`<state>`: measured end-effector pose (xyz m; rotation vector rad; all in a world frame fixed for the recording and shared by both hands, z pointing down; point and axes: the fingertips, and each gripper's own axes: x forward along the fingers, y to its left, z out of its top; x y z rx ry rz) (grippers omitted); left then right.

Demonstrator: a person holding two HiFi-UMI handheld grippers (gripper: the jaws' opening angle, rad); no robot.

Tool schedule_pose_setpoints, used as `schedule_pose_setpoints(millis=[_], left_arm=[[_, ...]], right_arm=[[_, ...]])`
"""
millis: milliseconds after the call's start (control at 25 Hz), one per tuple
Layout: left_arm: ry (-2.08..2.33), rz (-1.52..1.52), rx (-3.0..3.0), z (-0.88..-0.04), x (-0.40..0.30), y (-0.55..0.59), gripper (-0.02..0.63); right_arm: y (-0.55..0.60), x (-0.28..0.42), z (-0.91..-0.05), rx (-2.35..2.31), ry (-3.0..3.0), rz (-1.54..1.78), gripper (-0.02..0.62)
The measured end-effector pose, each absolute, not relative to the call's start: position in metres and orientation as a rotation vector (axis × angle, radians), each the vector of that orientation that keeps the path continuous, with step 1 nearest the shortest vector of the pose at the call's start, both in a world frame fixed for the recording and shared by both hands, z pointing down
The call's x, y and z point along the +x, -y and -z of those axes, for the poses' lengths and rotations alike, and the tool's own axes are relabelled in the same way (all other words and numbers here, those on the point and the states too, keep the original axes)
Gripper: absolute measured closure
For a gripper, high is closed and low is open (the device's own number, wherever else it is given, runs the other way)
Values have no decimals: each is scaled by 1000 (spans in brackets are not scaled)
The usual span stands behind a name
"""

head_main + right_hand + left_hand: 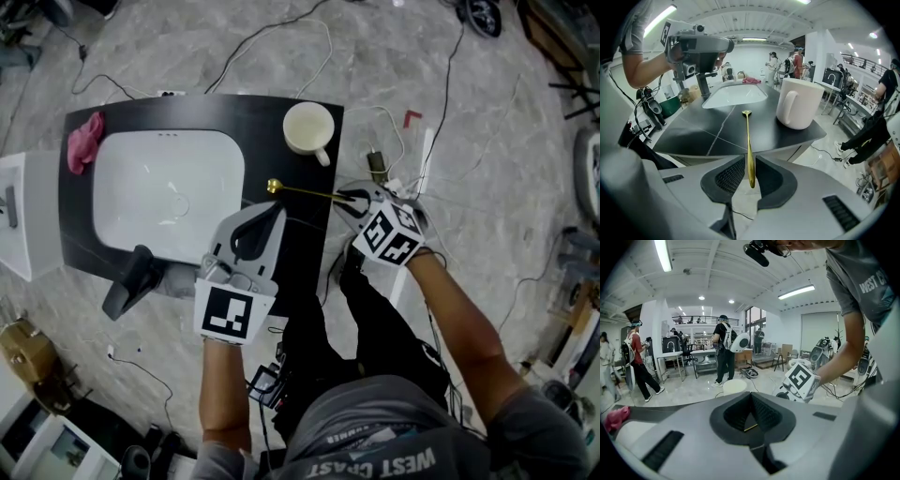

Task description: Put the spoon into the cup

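Observation:
A slim gold spoon point(748, 140) is gripped by its handle end in my right gripper point(749, 161), which is shut on it. The spoon point(305, 191) points left over the black countertop point(309, 234), its bowl toward the sink. A cream cup point(308, 128) stands upright at the counter's far right corner; in the right gripper view the cup point(799, 103) is just right of the spoon. My right gripper point(350, 197) sits off the counter's right edge. My left gripper point(270, 214) hovers near the sink's right side with its jaws together and nothing held. The left gripper point(751, 397) faces the cup point(734, 386).
A white sink point(167, 192) is set into the left part of the counter, with a pink cloth point(84, 141) at its far left corner. Cables trail over the marble floor point(487, 178). Several people stand at tables point(675, 355) in the room behind.

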<state>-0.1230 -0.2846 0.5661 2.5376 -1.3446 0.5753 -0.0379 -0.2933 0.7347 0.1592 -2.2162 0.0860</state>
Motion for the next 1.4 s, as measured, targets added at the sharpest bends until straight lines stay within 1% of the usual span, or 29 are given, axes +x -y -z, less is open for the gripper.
schedule_pose_setpoints(millis=[80, 160, 240, 600, 1400], left_arm=[[1343, -575, 2532, -568, -123, 284, 603], [1341, -576, 2530, -568, -123, 284, 603], [1341, -575, 2532, -567, -123, 284, 603], [1352, -568, 2549, -550, -126, 285, 603], [1399, -537, 2594, -496, -130, 293, 603]], right_arm=[[293, -38, -738, 155, 2211, -80, 505], [293, -39, -739, 150, 2208, -70, 526], [292, -39, -739, 144, 2205, -58, 529], [288, -42, -718, 156, 2245, -15, 534], [300, -46, -635, 227, 2315, 108, 535]])
